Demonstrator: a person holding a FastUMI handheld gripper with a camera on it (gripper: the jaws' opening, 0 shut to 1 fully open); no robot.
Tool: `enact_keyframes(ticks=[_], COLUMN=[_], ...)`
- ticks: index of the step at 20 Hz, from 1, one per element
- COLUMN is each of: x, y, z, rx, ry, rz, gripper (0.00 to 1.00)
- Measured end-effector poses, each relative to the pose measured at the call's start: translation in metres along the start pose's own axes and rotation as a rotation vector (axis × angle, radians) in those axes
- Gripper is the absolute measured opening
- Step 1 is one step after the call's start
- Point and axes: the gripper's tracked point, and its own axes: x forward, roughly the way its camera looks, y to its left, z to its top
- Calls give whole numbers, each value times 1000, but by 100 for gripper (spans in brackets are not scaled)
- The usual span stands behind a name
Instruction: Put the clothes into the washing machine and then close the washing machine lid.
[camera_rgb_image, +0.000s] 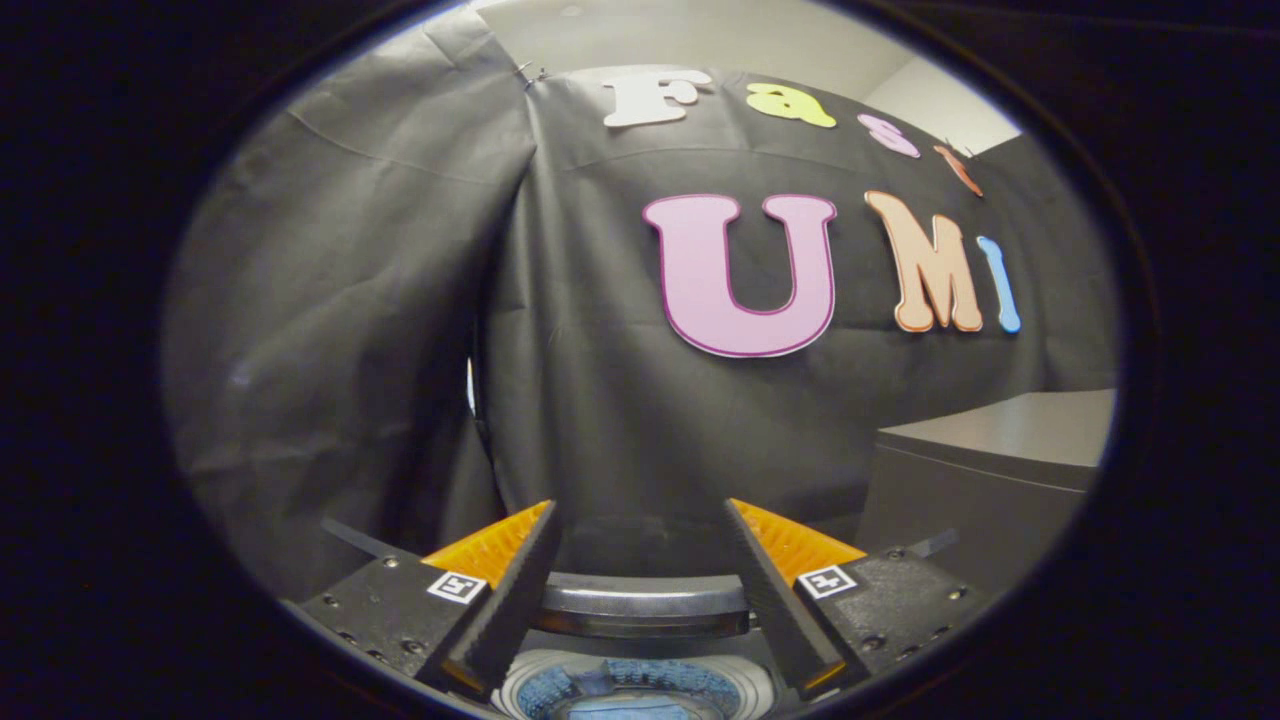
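Blue clothes (640, 692) are lying inside the washing machine (640, 678) drum below my gripper (640, 530), its raised lid (640, 605) showing between fingers I'm holding spread and empty, a grey cabinet (990, 480) standing beyond.

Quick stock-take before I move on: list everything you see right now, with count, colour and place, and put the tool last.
washing machine: one, white around the round opening, right below the tool, seen between its fingers.
lid: one, dark grey with a pale rim, raised open at the far side of the opening, between the fingers.
clothes: blue fabric, number of pieces not clear, inside the drum under the open lid.
cabinet: one, grey, box-shaped, beyond the right finger, against the cloth wall.
cloth wall: black drapes, hanging behind the machine, a seam between two panels.
ceiling and room wall: pale, above the cloth.
tool: one, fingers spread wide apart, holding nothing, hovering over the machine.
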Motion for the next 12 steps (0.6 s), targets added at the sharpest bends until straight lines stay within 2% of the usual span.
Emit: enact_keyframes(ticks=[3,7,12], x=[-12,-26,-45], y=[-1,-1,-3], z=[-15,-13,-5], rx=[-22,-53,49], ry=[44,55,74], rz=[-5,-23,-33], gripper=[97,97,97])
